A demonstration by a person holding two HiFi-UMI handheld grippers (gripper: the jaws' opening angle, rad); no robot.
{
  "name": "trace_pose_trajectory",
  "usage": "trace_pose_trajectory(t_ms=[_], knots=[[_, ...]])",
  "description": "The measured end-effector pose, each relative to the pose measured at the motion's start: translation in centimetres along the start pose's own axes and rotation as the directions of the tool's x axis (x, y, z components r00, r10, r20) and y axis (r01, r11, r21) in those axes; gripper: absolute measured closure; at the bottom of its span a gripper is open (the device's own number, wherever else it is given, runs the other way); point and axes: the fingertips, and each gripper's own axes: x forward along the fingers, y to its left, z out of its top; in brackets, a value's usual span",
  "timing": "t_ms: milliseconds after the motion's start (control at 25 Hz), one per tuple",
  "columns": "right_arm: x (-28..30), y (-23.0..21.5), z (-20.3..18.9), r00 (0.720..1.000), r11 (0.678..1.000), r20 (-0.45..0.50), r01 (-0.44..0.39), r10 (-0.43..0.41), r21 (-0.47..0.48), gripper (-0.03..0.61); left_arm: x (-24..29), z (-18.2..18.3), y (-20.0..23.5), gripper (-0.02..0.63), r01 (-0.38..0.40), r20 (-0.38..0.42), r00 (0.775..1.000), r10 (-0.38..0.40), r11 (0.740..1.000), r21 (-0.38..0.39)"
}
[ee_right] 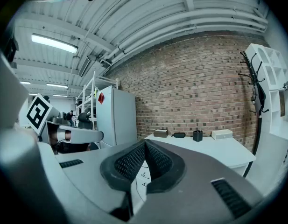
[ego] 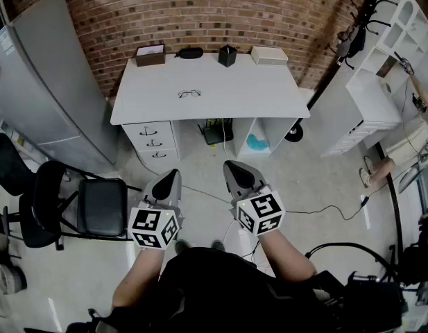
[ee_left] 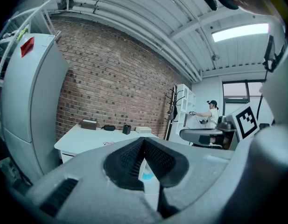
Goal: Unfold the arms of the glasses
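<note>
A pair of thin dark-rimmed glasses point(ego: 189, 94) lies near the middle of the white desk point(ego: 269, 99) against the brick wall. Both grippers hang well short of the desk, over the floor in front of it. My left gripper point(ego: 169, 180) is shut with nothing between its jaws, and my right gripper point(ego: 236, 170) is shut and empty too. In the left gripper view the closed jaws point(ee_left: 143, 141) point toward the desk point(ee_left: 83, 141). The right gripper view shows its closed jaws point(ee_right: 144, 143) before the same desk point(ee_right: 218, 150). The glasses are too small to make out in either gripper view.
On the desk's back edge stand a brown box point(ego: 150, 55), a black case point(ego: 190, 53), a black cup point(ego: 227, 55) and a white box point(ego: 269, 55). A black chair point(ego: 89, 207) stands to the left, a grey cabinet point(ego: 40, 89) beside it, white shelves point(ego: 387, 82) at right. A cable point(ego: 338, 214) crosses the floor.
</note>
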Motion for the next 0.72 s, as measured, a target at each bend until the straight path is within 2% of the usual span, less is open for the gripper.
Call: trace_pose_trajectory(t_ms=[720], knots=[[1.0,1.2,0.1,1.000,1.000,0.005,-0.011,0.011,0.018,0.571,-0.8,0.0,1.4,0.604,0.004,-0.005,1.000,-0.004,1.000,-0.012]])
